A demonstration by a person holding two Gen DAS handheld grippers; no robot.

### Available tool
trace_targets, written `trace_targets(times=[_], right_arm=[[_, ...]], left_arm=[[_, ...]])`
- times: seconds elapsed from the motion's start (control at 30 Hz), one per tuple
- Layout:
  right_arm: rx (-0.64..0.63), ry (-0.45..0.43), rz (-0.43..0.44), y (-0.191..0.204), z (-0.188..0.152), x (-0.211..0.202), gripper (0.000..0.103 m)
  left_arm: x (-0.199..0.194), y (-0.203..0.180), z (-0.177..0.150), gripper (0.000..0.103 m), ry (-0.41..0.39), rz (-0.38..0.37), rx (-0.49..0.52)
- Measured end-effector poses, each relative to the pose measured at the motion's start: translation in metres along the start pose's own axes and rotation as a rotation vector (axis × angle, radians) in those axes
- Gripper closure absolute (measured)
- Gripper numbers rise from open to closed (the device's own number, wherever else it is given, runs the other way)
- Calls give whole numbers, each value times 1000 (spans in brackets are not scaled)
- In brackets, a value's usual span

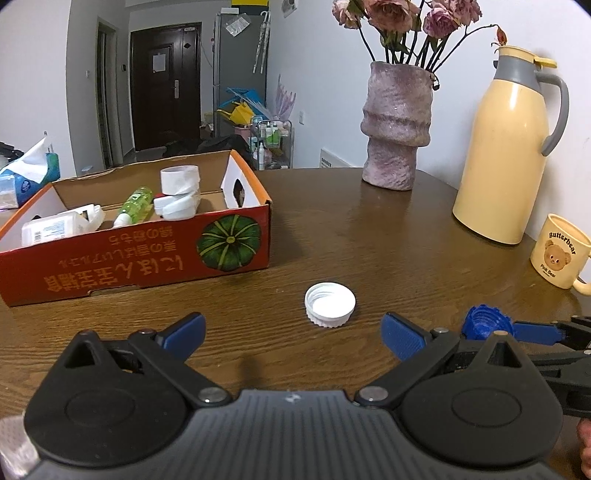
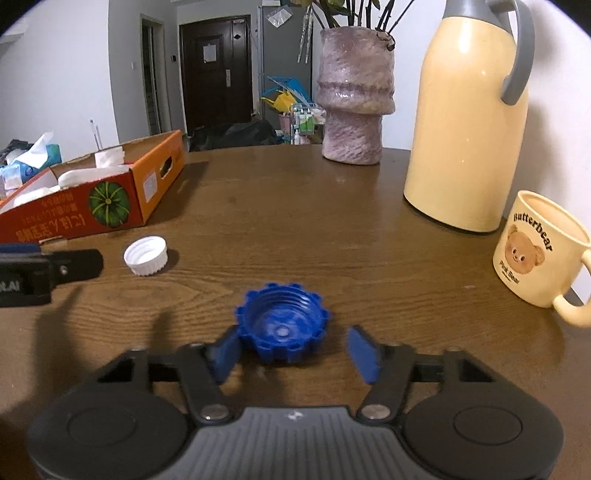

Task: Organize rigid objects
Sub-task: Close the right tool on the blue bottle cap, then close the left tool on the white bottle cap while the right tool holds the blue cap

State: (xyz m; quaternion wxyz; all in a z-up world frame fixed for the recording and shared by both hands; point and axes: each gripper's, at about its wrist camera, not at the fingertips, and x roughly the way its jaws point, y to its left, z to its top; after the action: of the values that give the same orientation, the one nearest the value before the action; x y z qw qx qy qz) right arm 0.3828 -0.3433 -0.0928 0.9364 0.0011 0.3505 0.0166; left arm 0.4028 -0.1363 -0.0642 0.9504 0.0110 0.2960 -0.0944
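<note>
So the blue cap (image 2: 282, 328) sits open side up on the bench (image 2: 295, 206), between the right tongs (image 2: 293, 350); one pad touches it, the other's off it, so no pinch. Left tongs (image 1: 293, 334) are spread wide, with the white cap (image 1: 330, 304) just past them at 12 o'clock. Cardboard box (image 1: 147, 254) of bottles sits at 10 o'clock.

A purple-grey vase (image 1: 397, 125) of faded pink flowers (image 1: 402, 16) stands at the far side of the wooden table (image 1: 332, 229). Right of the vase stands a cream thermos jug (image 1: 511, 147), with a bear mug (image 1: 559, 251) nearer. Far left of the vase lies what looks like a tissue pack (image 1: 27, 173).
</note>
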Motion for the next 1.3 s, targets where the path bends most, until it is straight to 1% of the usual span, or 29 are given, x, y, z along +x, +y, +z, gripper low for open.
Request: trace_targets(times=[0.17,0.33,0.53,0.63,0.73,0.9,1.0,1.07,1.1,1.17,1.3], right_arm=[[20,-12,9,-3,1,1,58],[38,-46,-3,-6,0,-3,58],[52,-75,-26,-8,0,-6,58],[59,-81,-35,-10,1,-5,58],[68,-85,-44,-11,1,-4,58],[78,-88,-57,-13,2,-3,58],[80,-94,-65,-12,1,-4,58],[83,-98,-69,-13,1,-4,58],[84,-100,-71,-13,1,-4,58],[85,-104,-73,-13,1,-5,58],[85,-107,-75,-12,0,-6,58]], left_arm=[[10,-3,4,0,8,-10,8],[23,-7,7,0,20,-18,21],[42,-13,12,0,46,-5,40],[48,-15,13,0,37,12,47],[50,-17,15,0,25,2,60],[55,-23,15,5,34,-15,85],[60,-23,15,17,55,-23,87],[64,-21,15,30,78,-39,77],[66,-20,15,33,89,-47,72],[69,-19,15,45,105,-61,64],[70,-22,14,57,102,-51,90]])
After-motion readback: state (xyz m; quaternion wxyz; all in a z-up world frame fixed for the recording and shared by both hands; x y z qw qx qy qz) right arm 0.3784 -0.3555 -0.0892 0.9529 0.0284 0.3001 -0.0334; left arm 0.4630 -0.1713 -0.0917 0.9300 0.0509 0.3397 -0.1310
